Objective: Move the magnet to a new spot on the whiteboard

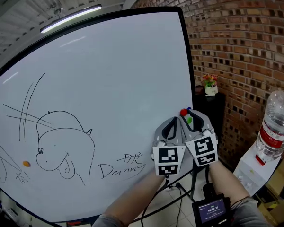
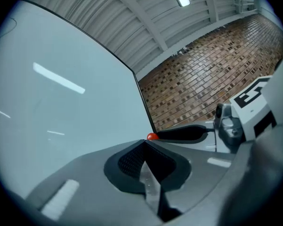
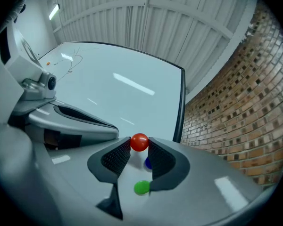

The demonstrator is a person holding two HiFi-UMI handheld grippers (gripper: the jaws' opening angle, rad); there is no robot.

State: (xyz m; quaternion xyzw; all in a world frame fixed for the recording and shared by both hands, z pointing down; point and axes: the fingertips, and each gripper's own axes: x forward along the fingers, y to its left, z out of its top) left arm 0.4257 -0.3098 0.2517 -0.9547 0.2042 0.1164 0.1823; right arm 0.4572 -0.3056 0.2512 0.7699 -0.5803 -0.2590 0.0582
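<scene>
Beside red magnet (image 3: 139, 142), green magnet (image 3: 141, 187), blue magnet (image 3: 147, 163)

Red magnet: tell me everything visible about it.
The red magnet is a small, glossy, ball-shaped piece, plastic by the look. It sits pinched at the tip of the right tongs, touched on both sides, near the right edge of the whiteboard. A blue magnet and a green magnet show close beside it. Whether it touches the board can't be told.
</scene>
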